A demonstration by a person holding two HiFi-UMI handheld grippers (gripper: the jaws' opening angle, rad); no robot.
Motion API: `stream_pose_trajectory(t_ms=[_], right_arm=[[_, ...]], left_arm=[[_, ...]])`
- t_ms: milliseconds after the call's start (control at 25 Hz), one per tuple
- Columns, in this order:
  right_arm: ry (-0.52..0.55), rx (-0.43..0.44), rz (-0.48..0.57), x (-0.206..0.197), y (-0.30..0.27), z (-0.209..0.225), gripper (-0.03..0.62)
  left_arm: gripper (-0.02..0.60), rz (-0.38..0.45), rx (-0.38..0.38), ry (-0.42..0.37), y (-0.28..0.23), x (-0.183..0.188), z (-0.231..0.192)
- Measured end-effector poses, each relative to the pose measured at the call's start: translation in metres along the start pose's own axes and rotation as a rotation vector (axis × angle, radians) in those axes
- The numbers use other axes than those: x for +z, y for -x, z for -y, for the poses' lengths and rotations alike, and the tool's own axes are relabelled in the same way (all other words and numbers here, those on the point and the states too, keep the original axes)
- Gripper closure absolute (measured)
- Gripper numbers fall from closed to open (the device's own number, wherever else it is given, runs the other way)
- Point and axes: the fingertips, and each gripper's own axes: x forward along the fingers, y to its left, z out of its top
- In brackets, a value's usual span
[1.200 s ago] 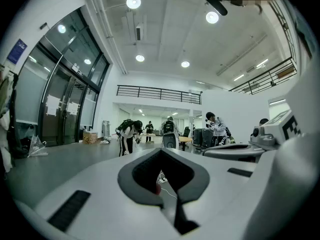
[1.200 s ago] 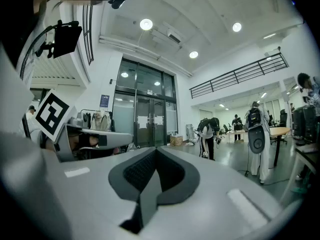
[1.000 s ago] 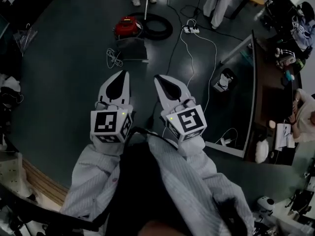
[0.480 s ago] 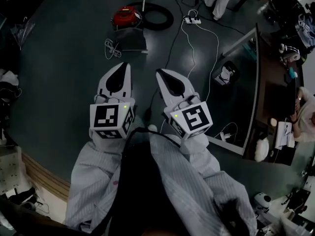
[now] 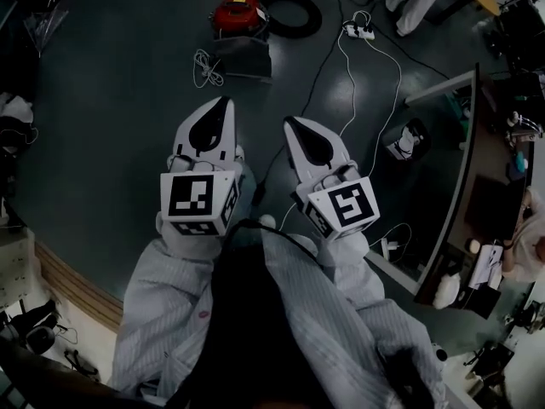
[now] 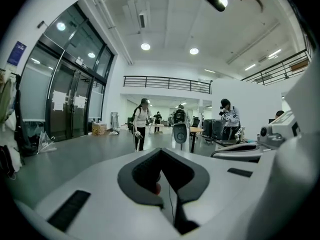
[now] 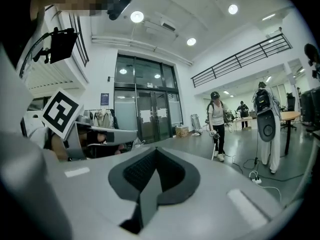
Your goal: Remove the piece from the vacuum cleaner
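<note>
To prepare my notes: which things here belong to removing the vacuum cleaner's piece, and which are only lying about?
For the job:
red vacuum cleaner
black hose beside it

Lying about:
white power strip
coiled white cable

Large open research-lab hall: polished grey floor (image 5: 111, 126), high ceiling with recessed lights (image 6: 145, 46), mezzanine railing (image 6: 167, 84), glass entrance doors (image 7: 150, 119). Power strip (image 5: 358, 31) and loose cables on floor. Equipment-crowded worktop (image 5: 490, 143). Person in pale coat (image 6: 229, 119).

White, tapering left gripper (image 5: 220, 113) and right gripper (image 5: 302, 135) with black pads; black-and-white marker cubes (image 5: 197, 201), small green lights; pale pinstriped sleeves (image 5: 157, 313).
</note>
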Motion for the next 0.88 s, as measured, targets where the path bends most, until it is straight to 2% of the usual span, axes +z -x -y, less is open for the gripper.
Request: stream_pose_trajectory(t_ms=[240, 480, 720, 880], right_arm=[[0.013, 0.008, -0.045, 0.01, -0.111, 0.039, 0.595], [-0.005, -0.016, -0.068, 0.011, -0.196, 0.087, 0.595], [-0.053, -0.013, -0.179, -0.019, -0.271, 0.155, 0.595], [-0.035, 0.073, -0.243, -0.057, -0.327, 0.206, 0.595]], left_arm=[[0.578, -0.041, -0.031, 0.015, -0.092, 0.009, -0.074], [0.577, -0.1, -0.081, -0.007, -0.177, 0.013, -0.117], [0.577, -0.187, -0.098, -0.012, -0.265, -0.012, -0.141], [0.577, -0.242, -0.068, -0.022, -0.336, -0.034, -0.166]])
